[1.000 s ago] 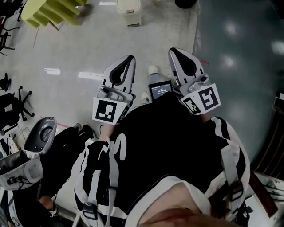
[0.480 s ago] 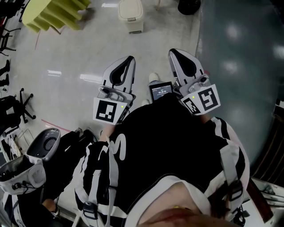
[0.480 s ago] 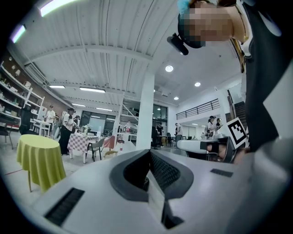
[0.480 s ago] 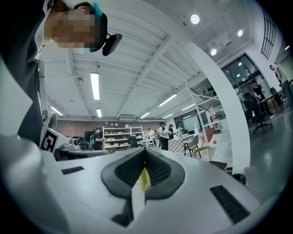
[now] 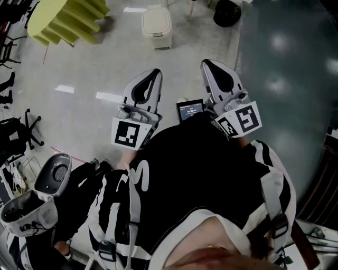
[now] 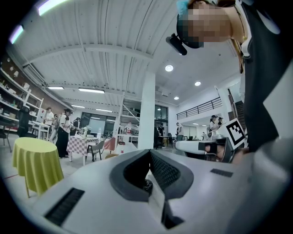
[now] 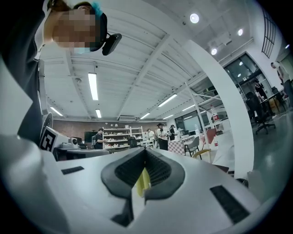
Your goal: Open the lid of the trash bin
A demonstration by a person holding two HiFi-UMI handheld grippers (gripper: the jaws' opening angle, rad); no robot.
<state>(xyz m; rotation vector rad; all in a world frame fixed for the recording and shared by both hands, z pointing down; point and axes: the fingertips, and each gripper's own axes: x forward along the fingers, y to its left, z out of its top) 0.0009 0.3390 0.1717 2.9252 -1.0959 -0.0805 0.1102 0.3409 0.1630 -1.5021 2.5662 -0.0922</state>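
Note:
A small cream trash bin (image 5: 157, 26) stands on the pale floor at the top of the head view, its lid down. Both grippers are held close to the person's chest, well short of the bin, pointing forward. My left gripper (image 5: 154, 72) is shut with nothing in it, and my right gripper (image 5: 207, 63) is shut and empty too. The left gripper view shows the jaws (image 6: 149, 153) closed and aimed up at the room. In the right gripper view the jaws (image 7: 145, 151) are also closed. Neither gripper view shows the bin.
A table under a yellow-green cloth (image 5: 66, 18) stands left of the bin, and a black round object (image 5: 227, 11) sits to its right. A small screen (image 5: 190, 111) hangs between the grippers. Another person's gripper device (image 5: 50, 174) is at lower left. A white pillar (image 6: 147, 116) rises ahead.
The bin and the yellow-green table have slid down the head view, so the person has come closer to them. Both grippers stay shut in the same pose.

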